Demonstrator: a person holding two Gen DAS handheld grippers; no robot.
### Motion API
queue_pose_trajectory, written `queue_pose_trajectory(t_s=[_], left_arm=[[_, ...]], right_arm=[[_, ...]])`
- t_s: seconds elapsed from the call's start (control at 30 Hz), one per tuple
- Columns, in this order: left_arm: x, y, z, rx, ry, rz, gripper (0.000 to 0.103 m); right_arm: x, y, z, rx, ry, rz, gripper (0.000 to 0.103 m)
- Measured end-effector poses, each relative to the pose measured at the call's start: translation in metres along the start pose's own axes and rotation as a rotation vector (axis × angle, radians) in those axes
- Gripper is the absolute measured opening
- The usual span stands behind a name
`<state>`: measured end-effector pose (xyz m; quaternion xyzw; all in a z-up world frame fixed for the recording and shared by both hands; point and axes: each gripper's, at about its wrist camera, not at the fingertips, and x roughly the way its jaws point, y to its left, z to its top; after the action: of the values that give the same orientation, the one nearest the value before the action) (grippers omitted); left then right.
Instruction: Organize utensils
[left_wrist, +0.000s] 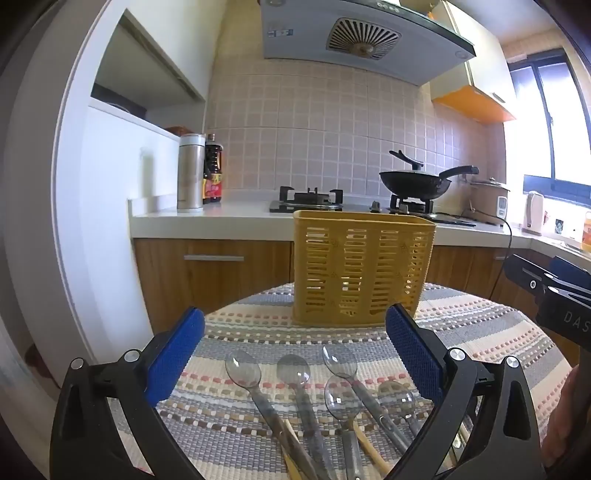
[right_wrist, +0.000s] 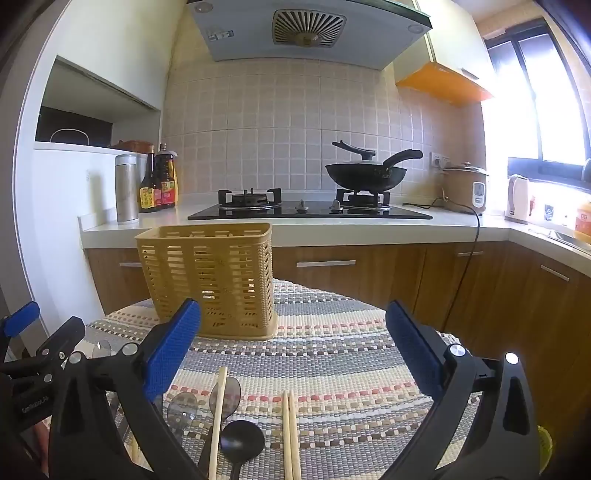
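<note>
A yellow slotted utensil basket (left_wrist: 360, 269) stands upright on the striped table mat (left_wrist: 480, 317); it also shows in the right wrist view (right_wrist: 210, 277). Several clear plastic spoons (left_wrist: 295, 373) and wooden chopsticks (left_wrist: 365, 446) lie on the mat below my open, empty left gripper (left_wrist: 295, 354). My right gripper (right_wrist: 293, 350) is open and empty above a pair of chopsticks (right_wrist: 290, 435), a single chopstick (right_wrist: 218, 417), a black spoon (right_wrist: 242, 441) and clear spoons (right_wrist: 181, 410). The right gripper's body shows at the right edge of the left wrist view (left_wrist: 554, 295).
Behind the table runs a counter (right_wrist: 332, 229) with a gas hob (right_wrist: 306, 210), a black wok (right_wrist: 365, 175), a steel flask (right_wrist: 126, 188), sauce bottles (right_wrist: 159, 181), a rice cooker (right_wrist: 465, 186) and a kettle (right_wrist: 517, 197). Wooden cabinets stand below.
</note>
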<state>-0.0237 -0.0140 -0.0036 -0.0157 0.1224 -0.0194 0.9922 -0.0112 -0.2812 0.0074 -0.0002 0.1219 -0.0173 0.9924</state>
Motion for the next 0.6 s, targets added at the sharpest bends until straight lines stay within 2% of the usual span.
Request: queue_pose_trajectory(t_s=[0.6], left_arm=[[0.0019, -0.0021, -0.0030, -0.001, -0.002, -0.001, 0.095]], right_arm=[[0.0014, -0.0007, 0.0001, 0.003, 0.004, 0.004, 0.096]])
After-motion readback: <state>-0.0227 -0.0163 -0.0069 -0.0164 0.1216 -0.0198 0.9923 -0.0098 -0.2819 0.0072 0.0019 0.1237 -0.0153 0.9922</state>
